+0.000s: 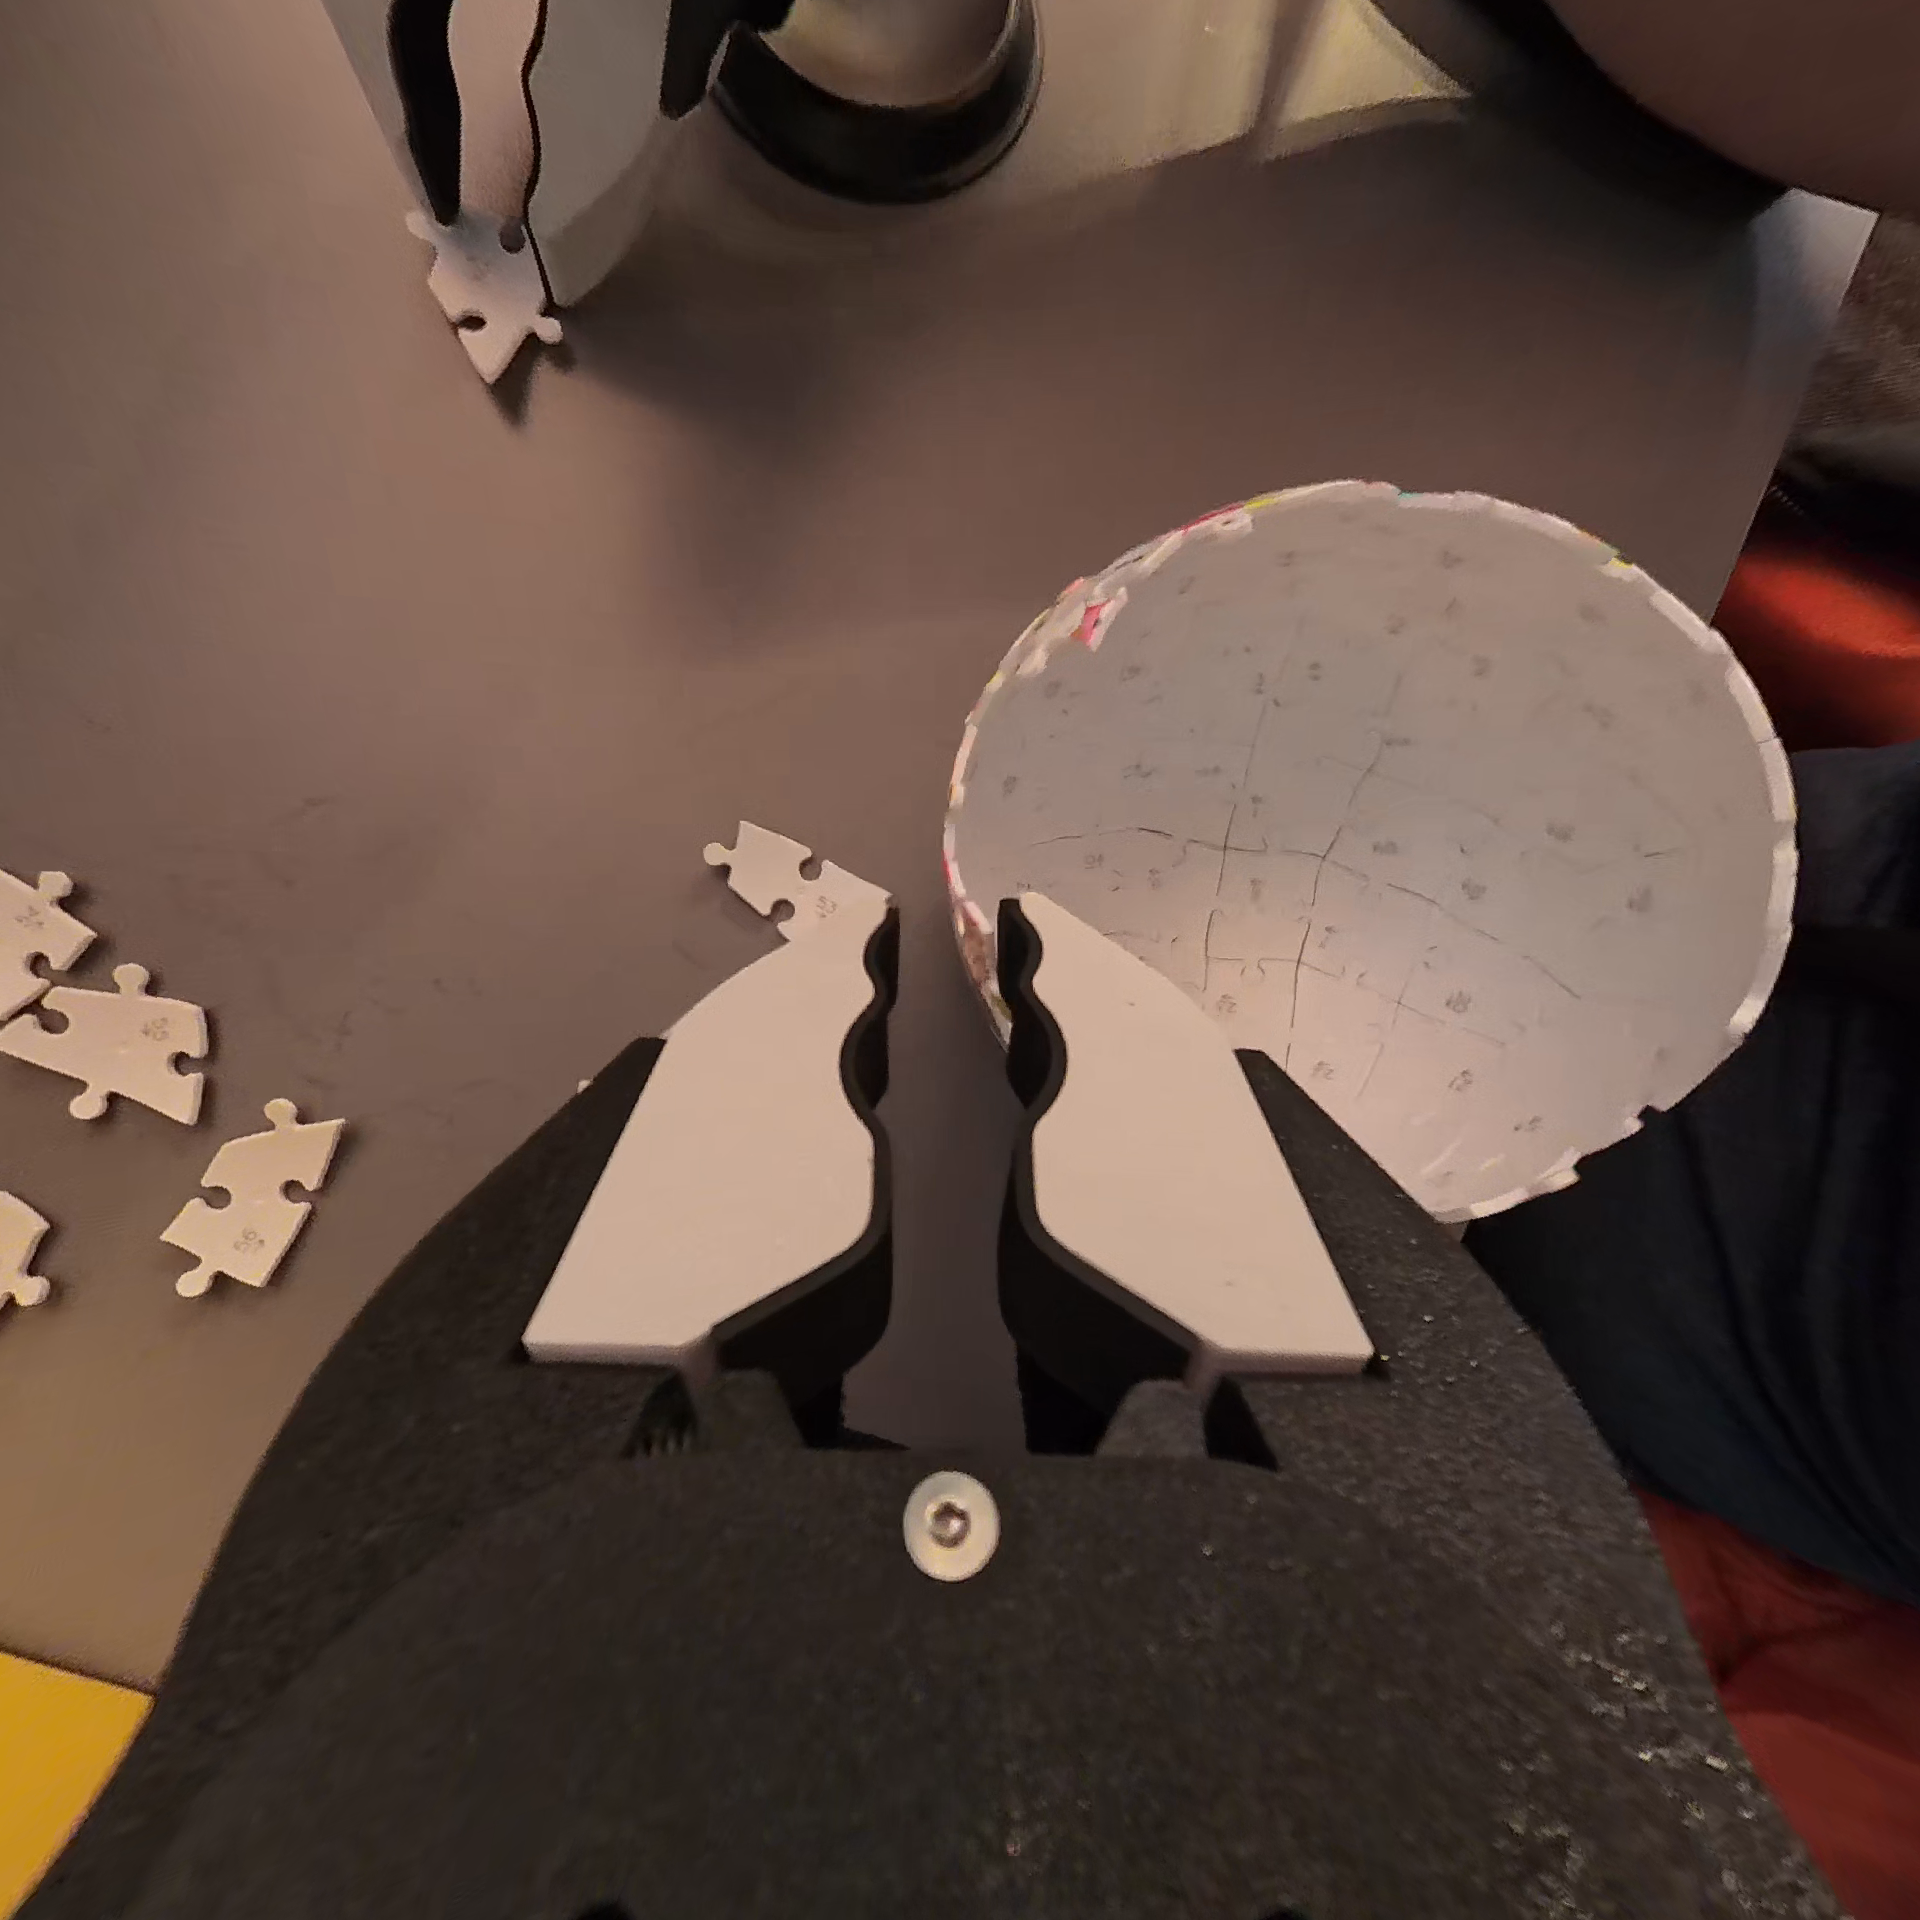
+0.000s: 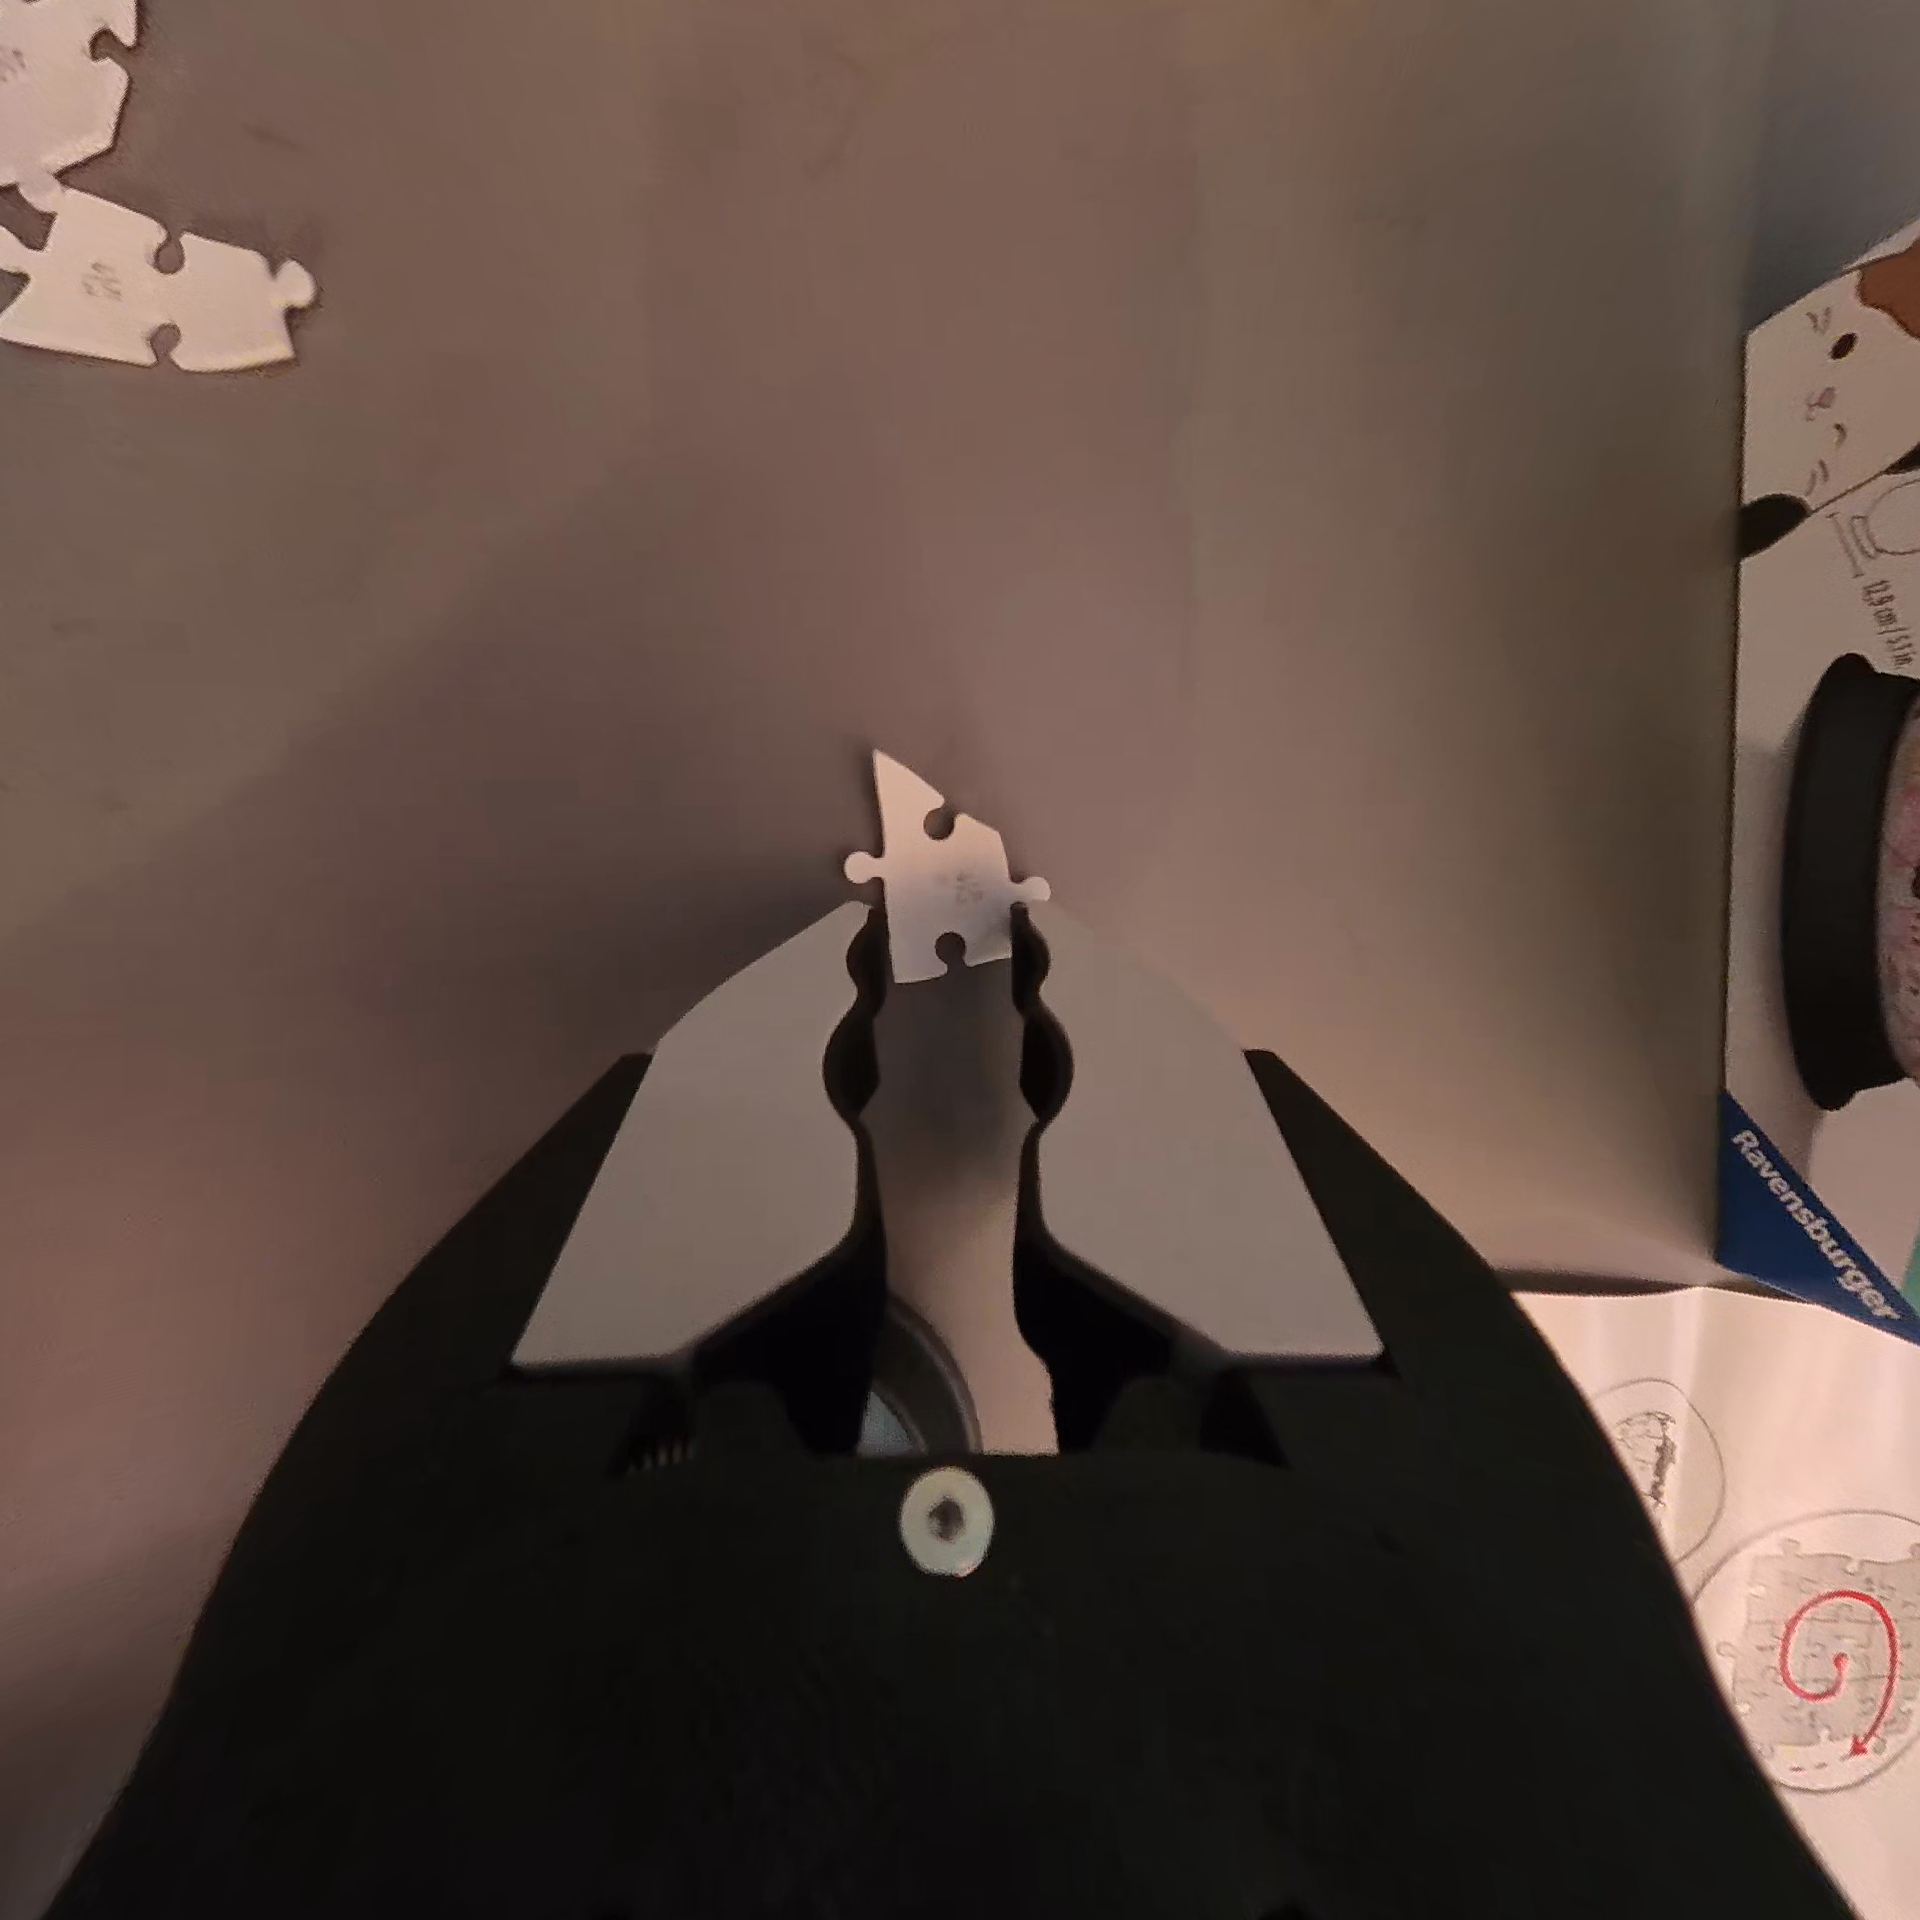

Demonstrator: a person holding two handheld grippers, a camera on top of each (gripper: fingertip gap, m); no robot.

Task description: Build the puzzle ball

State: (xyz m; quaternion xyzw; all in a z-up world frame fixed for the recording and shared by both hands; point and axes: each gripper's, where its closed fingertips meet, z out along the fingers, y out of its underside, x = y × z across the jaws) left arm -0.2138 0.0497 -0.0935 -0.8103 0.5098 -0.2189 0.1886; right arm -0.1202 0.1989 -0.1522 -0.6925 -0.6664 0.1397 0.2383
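The half-built puzzle ball (image 1: 1455, 831) is a white bowl-shaped shell, opening toward me, at the table's right edge. My left gripper (image 1: 945, 914) is open. Its jaws stand astride the shell's near-left rim, with the right finger (image 1: 1122, 1091) over the inside. A loose white piece (image 1: 790, 873) lies at its left fingertip. My right gripper (image 2: 945, 914) is shut on a single white puzzle piece (image 2: 935, 831), held by its edges low over the grey table (image 2: 1143, 416). That gripper (image 1: 483, 208) and its piece (image 1: 488, 301) show at the far left in the left wrist view.
Several loose white pieces (image 1: 114, 1029) lie at the table's left, two of them in the right wrist view (image 2: 156, 301). A black ring stand (image 1: 883, 114) sits at the back. The puzzle box (image 2: 1829, 727) and an instruction sheet (image 2: 1766, 1558) lie to the right. A person's dark clothing (image 1: 1714, 1247) is beside the shell. Tip to tip, the grippers are about 20 centimeters apart.
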